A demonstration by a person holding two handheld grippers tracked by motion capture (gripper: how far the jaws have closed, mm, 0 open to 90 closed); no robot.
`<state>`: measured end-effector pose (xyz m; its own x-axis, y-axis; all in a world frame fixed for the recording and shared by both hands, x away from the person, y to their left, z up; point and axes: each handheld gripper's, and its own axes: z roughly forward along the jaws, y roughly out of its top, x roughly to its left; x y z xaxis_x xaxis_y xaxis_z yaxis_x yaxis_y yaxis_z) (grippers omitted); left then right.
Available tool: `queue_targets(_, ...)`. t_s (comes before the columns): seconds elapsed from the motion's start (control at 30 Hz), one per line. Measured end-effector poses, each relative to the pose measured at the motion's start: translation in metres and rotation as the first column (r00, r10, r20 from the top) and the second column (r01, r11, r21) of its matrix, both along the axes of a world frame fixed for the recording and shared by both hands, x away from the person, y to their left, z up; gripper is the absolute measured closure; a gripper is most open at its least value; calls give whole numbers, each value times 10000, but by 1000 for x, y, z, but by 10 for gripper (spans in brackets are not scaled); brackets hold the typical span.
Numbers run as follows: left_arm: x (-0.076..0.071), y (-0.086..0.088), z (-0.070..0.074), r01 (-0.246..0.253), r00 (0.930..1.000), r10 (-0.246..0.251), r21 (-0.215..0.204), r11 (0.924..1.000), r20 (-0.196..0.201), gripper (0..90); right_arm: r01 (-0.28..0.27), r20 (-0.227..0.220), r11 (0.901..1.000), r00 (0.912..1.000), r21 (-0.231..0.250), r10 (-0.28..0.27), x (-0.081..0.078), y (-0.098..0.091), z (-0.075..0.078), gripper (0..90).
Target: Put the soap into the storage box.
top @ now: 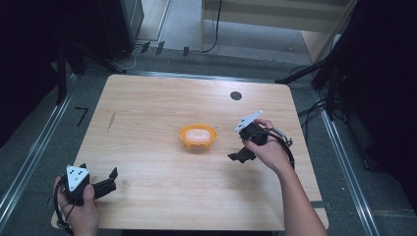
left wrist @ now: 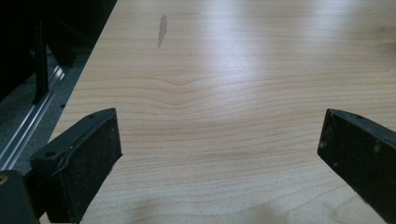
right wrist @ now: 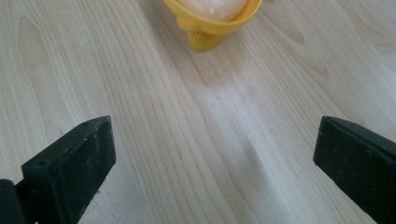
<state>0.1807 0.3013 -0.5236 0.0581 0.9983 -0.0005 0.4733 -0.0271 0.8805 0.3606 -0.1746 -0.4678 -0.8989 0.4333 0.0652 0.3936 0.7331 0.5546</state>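
Observation:
An orange bowl [top: 197, 136] stands at the middle of the wooden table [top: 162, 98] with something pale pink in it. In the right gripper view the bowl [right wrist: 205, 28] is straight ahead at the top, its pale contents [right wrist: 217, 7] cut off by the frame. My right gripper [top: 241, 147] hovers to the right of the bowl, pointing at it, open with nothing between its jaws [right wrist: 215, 154]. My left gripper [top: 98, 169] rests at the table's near left corner, open over bare wood [left wrist: 219, 149].
A black round spot [top: 236, 96] sits near the table's far edge. A thin dark mark [top: 111, 121] [left wrist: 162, 30] lies on the left side. Metal floor rails [top: 29, 157] run along both sides, and cables [top: 310, 110] lie at the right.

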Motion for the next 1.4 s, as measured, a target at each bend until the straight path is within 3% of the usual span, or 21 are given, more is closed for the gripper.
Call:
queue_targets(0.67,0,-1,0,1,10000,-1,66,10000,1,0,1105,66,9928,9938,453,-1109,-33,-44,-18,0)
queue_targets(1.23,0,-2,0,-2,10000,2,179,9998,-27,0,1942,251,9770,9801,885,-1971,-63,-84,-31,0)
queue_targets(1.4,0,-2,0,16,10000,-16,186,9998,-25,0,2230,265,9682,9735,1138,-2273,-73,-95,-35,0)
